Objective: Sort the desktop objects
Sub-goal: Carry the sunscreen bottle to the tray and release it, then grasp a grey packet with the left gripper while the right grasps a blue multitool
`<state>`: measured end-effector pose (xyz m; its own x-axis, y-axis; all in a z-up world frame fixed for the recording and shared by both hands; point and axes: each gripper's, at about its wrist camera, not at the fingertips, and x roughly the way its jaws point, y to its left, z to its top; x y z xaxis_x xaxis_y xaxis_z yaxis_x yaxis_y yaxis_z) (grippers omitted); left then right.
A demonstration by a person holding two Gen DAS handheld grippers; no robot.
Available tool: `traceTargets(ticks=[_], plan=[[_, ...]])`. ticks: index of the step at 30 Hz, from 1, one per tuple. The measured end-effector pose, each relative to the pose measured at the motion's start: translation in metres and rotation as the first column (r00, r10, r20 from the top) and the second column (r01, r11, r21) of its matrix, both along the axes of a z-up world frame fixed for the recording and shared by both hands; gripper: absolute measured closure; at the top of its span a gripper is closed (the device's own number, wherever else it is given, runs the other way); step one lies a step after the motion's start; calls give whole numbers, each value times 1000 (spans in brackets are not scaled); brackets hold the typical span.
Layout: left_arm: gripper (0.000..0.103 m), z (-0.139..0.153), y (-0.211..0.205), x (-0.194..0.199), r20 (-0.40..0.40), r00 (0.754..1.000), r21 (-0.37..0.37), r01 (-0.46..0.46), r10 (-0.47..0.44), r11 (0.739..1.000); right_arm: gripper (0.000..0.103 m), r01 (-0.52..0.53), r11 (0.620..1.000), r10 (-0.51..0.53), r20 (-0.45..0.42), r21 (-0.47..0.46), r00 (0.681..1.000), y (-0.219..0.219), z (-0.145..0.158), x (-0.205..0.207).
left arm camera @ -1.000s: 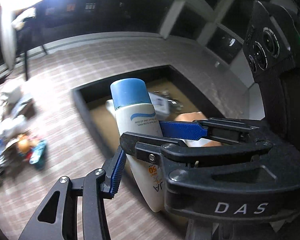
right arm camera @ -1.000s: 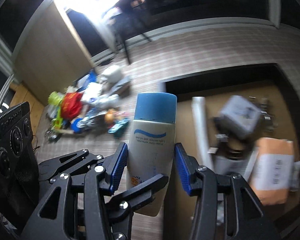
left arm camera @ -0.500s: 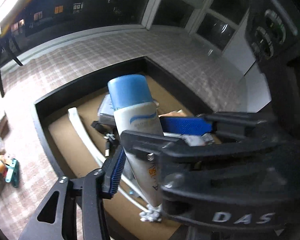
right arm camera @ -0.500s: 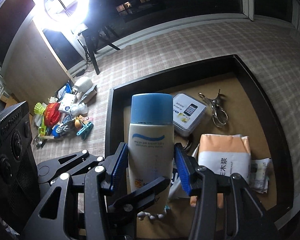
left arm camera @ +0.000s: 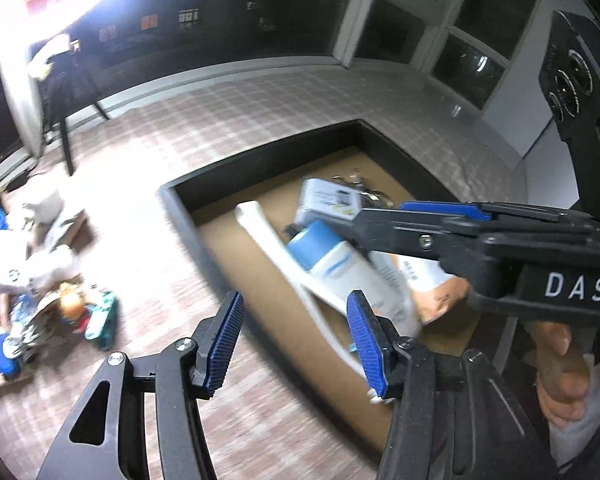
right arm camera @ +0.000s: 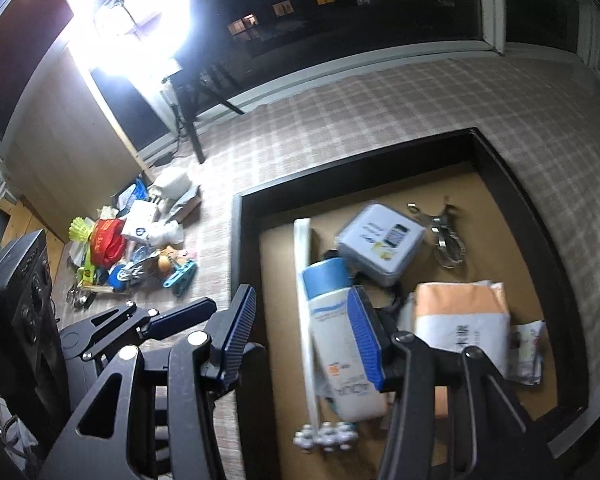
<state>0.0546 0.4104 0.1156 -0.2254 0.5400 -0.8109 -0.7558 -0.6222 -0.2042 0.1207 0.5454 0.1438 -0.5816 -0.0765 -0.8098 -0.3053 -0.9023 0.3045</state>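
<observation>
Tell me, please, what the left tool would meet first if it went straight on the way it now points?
Probably the black tray's near wall, or the checked cloth just outside it; depth is unclear. The left tool is open and empty.

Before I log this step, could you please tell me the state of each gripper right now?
Left gripper: open, nothing between its fingers.
Right gripper: open, holding nothing; the sunscreen bottle lies in the tray.

The sunscreen bottle (right arm camera: 342, 340) has its right flank hidden behind a blue finger pad (right arm camera: 366, 340); its label print smears, and the clutter pile (left arm camera: 40, 280) is perhaps toys, blurred.
</observation>
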Motion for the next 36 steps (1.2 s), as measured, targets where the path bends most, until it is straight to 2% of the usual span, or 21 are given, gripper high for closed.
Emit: traceTargets(ticks=[11, 19, 26, 33, 36], plan=[[52, -2, -90, -49, -50, 995, -75, -86, 82, 993, 56, -93, 996, 93, 13, 7, 996, -79, -4, -43], [56, -21, -145, -93, -48, 991, -135, -127, 122, 983, 56, -151, 988, 150, 67, 10, 986, -146, -32, -85], [68, -35, -155, -117, -44, 995, -174, -95, 88, 980, 56, -168, 986, 163, 150, 16, 975, -179, -66, -120], [68, -49, -144, -134, -47, 999, -213, -31, 21, 976, 57, -123, 992, 118, 200, 12, 973, -174, -85, -140], [72, -55, -134, -138, -51, 999, -232, -3, -9, 973, 58, -118, 993, 111, 216, 17, 970, -172, -89, -146]])
